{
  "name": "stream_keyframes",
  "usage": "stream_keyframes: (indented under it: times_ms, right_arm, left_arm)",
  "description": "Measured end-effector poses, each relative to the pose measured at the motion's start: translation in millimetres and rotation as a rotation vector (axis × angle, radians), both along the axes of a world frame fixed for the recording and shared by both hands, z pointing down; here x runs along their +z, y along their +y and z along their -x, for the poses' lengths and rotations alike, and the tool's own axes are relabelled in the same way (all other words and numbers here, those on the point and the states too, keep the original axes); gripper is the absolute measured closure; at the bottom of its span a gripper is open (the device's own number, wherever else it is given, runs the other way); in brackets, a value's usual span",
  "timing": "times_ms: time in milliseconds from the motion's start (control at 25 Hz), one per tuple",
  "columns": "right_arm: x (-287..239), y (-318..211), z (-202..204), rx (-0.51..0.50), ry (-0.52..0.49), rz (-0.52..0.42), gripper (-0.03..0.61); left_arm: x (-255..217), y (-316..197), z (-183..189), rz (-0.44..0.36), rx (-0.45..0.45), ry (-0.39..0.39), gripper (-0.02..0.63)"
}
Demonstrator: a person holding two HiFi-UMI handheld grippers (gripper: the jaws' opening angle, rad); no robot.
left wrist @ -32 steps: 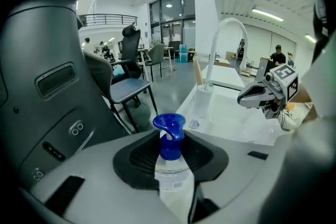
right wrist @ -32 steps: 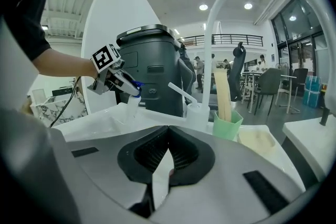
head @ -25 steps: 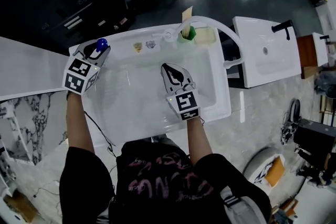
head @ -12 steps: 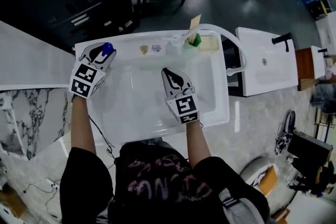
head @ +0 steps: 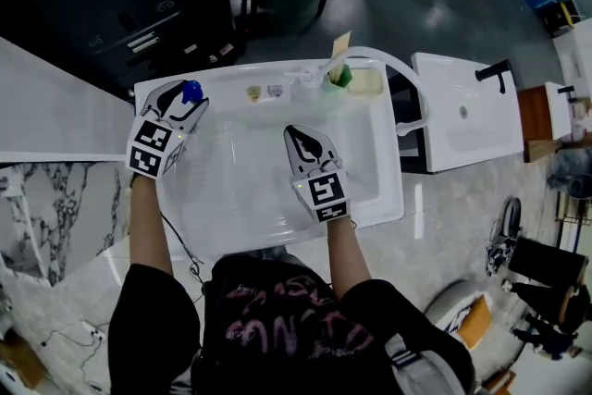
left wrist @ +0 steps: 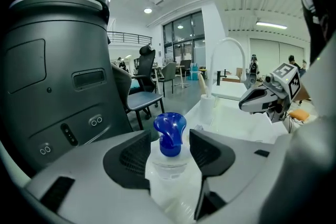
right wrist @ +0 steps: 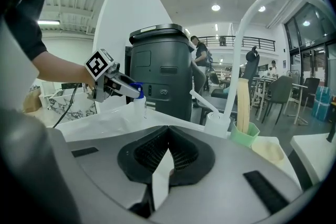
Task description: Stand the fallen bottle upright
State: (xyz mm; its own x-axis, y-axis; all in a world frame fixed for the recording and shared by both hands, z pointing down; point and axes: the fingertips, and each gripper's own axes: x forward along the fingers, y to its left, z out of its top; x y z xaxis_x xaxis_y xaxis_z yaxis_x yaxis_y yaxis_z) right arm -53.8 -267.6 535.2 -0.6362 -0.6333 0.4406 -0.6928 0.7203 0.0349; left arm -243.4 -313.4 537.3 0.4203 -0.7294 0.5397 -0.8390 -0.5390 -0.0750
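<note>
A clear bottle with a blue cap [head: 191, 91] stands upright on the back left corner of the white sink [head: 277, 199]. My left gripper [head: 180, 99] has just been opening. Its pads [left wrist: 135, 157] now flank the bottle [left wrist: 169, 162] on both sides with small gaps, so it is open around the bottle. My right gripper [head: 296, 130] hovers over the middle of the basin, shut with nothing in it [right wrist: 168, 131]. From the right gripper view the bottle [right wrist: 138, 105] shows upright at the left gripper's [right wrist: 134, 93] tips.
A tall white arched tap [head: 388, 60], a white pump dispenser [right wrist: 216, 124] and a green cup with a stick [head: 335, 74] stand on the sink's back rim. A dark grey bin [left wrist: 52, 76] is behind the bottle, and a second white basin [head: 462, 102] is at the right.
The left gripper's jaws have spread apart from the bottle, which stays standing on the sink corner. The right gripper holds its place over the basin.
</note>
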Motion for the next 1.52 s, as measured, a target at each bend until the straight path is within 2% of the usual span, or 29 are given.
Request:
stream_keyframes:
  times_ms: [240,400,680,880,1000,1320,1520]
  right_arm:
    - [-10,5,1,0.000,-0.005,-0.023,0.565]
    - [-20,10,1,0.001,-0.024,-0.038,0.565]
    - [-44,30,-1,-0.001,-0.044,-0.089,0.565]
    - [-61,45,-10,0.019,-0.054,-0.119,0.565]
    - [-77,54,-13,0.025,-0.083,-0.138,0.565]
    - [-102,78,-24,0.020,-0.119,-0.194,0.566]
    - [-115,88,-37,0.031,-0.145,-0.212,0.566]
  left_arm:
    - [-2,17,9,-0.008,-0.066,0.032,0.354]
    - [-5,36,14,-0.026,-0.141,0.062,0.353]
    - [-30,77,14,-0.095,-0.261,0.128,0.368]
    - [-53,109,7,-0.152,-0.322,0.174,0.412]
    - [-68,127,-1,-0.184,-0.337,0.170,0.422]
    - [-100,167,-19,-0.256,-0.359,0.146,0.498]
    - [-110,186,-29,-0.291,-0.401,0.167,0.546]
